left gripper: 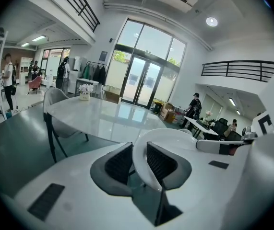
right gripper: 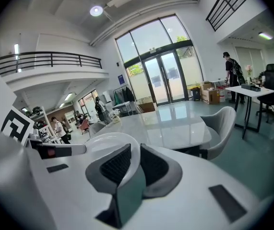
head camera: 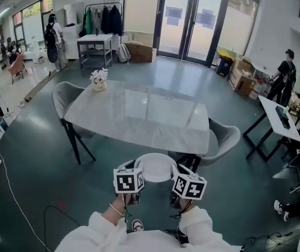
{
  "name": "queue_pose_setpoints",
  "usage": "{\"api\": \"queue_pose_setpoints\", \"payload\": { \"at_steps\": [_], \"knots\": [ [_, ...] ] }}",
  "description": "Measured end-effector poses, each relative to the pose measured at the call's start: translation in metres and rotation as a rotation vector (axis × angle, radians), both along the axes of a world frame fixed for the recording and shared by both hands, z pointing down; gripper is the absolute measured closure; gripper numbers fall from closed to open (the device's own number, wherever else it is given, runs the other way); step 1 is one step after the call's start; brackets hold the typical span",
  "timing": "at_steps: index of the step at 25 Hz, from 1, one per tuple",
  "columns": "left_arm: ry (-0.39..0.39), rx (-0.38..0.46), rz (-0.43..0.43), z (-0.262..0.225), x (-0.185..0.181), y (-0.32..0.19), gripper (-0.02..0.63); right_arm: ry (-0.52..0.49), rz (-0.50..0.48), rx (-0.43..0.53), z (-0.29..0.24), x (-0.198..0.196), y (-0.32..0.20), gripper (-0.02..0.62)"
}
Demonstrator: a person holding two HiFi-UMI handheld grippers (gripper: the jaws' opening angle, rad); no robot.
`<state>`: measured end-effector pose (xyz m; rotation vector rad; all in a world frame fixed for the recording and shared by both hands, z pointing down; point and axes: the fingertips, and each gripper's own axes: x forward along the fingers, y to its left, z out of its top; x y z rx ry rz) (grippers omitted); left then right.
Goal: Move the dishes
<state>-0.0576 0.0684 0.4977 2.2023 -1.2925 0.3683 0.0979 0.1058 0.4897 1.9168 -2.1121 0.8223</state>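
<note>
pinching a white bowl (head camera: 155, 167) from both sides, the two grippers hold it in the air short of the near edge of the marble table (head camera: 139, 114), with floor below it. in the left gripper view the left gripper (left gripper: 139, 163) has its ribbed pads closed on the bowl's (left gripper: 171, 137) rim, one pad inside the wall and one outside. the right gripper view shows the same grip mirrored: the right gripper (right gripper: 135, 161) clamps the opposite rim of the bowl (right gripper: 104, 141).

from the head view neither grip can be read. the left gripper (head camera: 137, 168) and right gripper (head camera: 177, 172) sit under their marker cubes, which also cover the bowl's near rim. the bowl's underside shows in no view, and each gripper view cuts off its far half behind the jaws. the hands are mostly hidden; only pale sleeves (head camera: 102, 231) show at the bottom edge.

a small flower vase (head camera: 99, 80) stands at the table's far left corner, too small to make out in detail.
</note>
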Motion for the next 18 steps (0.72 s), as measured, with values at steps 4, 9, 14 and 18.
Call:
{"api": "queue_pose_setpoints", "payload": {
  "at_steps": [4, 9, 14, 18],
  "knots": [
    [-0.006, -0.009, -0.005, 0.008, -0.005, -0.017, 0.512, -0.004, -0.008, -0.008, 0.008, -0.004, -0.019, 0.482],
    [-0.013, -0.020, -0.023, 0.016, -0.012, -0.035, 0.512, -0.012, -0.020, -0.025, 0.017, -0.011, -0.038, 0.482],
    [-0.007, -0.032, -0.038, 0.025, -0.020, -0.041, 0.512, -0.015, -0.033, -0.036, 0.025, -0.018, -0.045, 0.482],
    [0.000, -0.050, -0.045, 0.027, -0.024, -0.040, 0.512, -0.017, -0.048, -0.051, 0.026, -0.023, -0.046, 0.482]
  ]
}}
